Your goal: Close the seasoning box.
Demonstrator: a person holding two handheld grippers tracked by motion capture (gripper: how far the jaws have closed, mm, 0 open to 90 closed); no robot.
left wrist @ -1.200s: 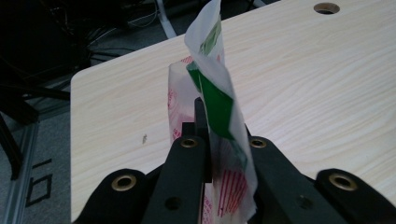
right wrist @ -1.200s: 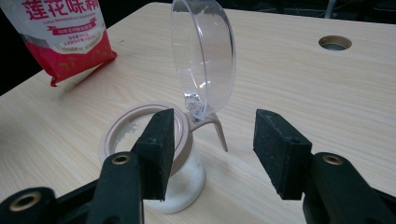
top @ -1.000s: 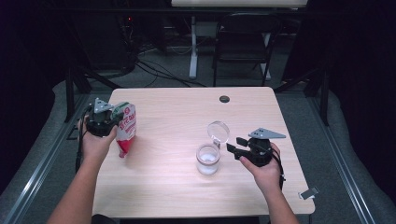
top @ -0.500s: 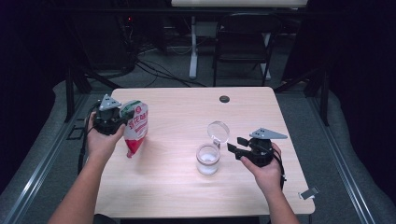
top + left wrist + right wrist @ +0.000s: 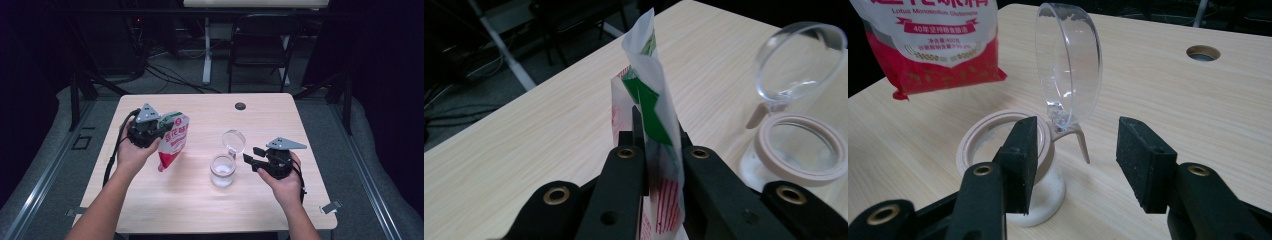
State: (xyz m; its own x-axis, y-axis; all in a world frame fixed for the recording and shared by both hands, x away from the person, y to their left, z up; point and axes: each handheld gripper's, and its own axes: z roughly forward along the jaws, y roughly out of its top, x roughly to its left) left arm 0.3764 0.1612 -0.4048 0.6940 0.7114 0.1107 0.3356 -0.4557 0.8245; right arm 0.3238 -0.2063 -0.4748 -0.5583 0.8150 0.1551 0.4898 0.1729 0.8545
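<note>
Right gripper (image 5: 1073,165): nearest the person, low over the table; jaws apart with nothing clamped, and they have just been closing a little; the jar's hinge tab sits between them, untouched.
Jar (image 5: 222,171): small, clear, with a beige rim, standing just beside the right gripper; white contents at the bottom.
Lid (image 5: 1069,65): clear round flip lid, hinged open, standing upright at the jar's far edge.
Left gripper (image 5: 159,131): raised above the table's left side; jaws clamped tight on the pouch's top edge.
Pouch (image 5: 173,141): red and white with a green patch near the top, hanging tilted off the table, left of the jar and apart from it.
Writing: "Lotus Monosodium Glutamate" on the pouch; large Chinese characters above it, cut off; smaller lines too fine to read.
Table (image 5: 200,205): pale wood grain, with a round cable hole (image 5: 240,106) near the far edge.
Room: dark; a folding chair (image 5: 260,45), cables and grey floor beyond the table.
</note>
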